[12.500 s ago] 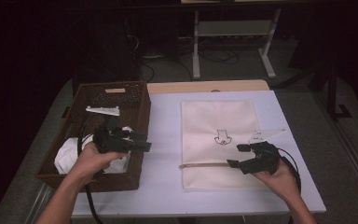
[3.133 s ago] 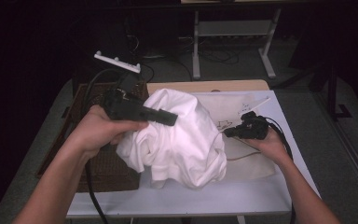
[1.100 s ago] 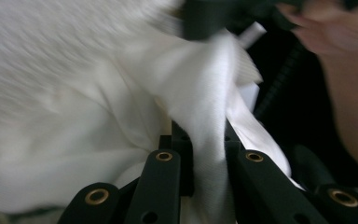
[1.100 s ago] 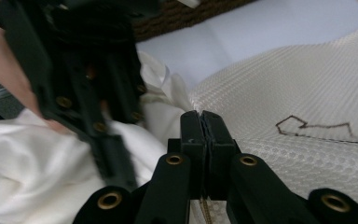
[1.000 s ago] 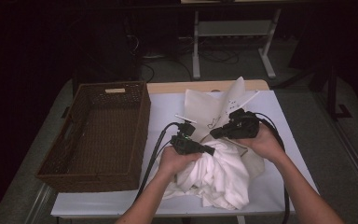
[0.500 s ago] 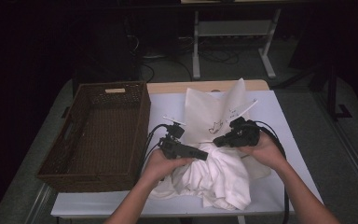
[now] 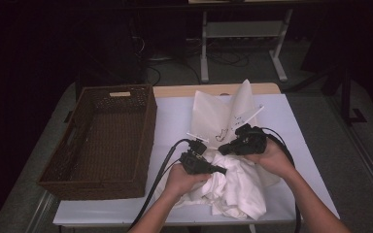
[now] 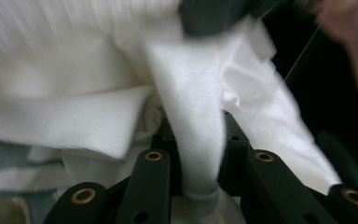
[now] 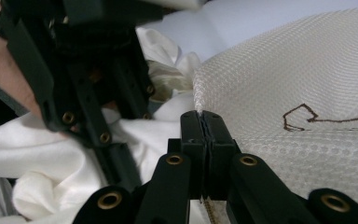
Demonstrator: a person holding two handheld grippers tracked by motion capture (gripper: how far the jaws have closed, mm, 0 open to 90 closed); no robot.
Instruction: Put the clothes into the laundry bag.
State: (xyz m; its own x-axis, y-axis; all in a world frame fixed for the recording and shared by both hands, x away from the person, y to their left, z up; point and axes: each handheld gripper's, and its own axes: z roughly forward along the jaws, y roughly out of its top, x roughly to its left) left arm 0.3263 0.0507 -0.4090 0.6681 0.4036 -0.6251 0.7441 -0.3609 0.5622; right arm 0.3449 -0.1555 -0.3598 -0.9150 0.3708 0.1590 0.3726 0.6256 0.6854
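Stuffing step, as I read it: white cloth [image 7: 233,187] going into the mesh bag [image 7: 221,119]. Not in yet.

Right gripper [image 7: 223,149]: jaws pressed together on the bag's edge, the mesh pinched right at the tips in the right gripper view [image 9: 204,122]. It holds the mouth up; the bag's far part stands tilted off the table behind my hands.

Left gripper [image 7: 221,170]: jaws have just been closing, and a fold of cloth runs down between them in the left gripper view [image 8: 193,154]. They look clamped on that fold, though the view is blurred.

Cloth lies bunched on the table [image 7: 175,121] at the near edge, under and between both hands, touching the bag's lower part. The two grippers are just beside each other, the left one's body close by the right one's jaws.

Next move, my judgement: keep the mouth lifted with the right, drive the held fold forward into the opening with the left. It calls for a wider mouth than one pinch gives, and a short push, since the grippers nearly touch.

Room: basket [image 7: 102,138] sits well apart on the left, bare table between. Right of the bag, open table to the edge. The cloth's near hem is close to the table's front edge, so it could slide off if dragged back.
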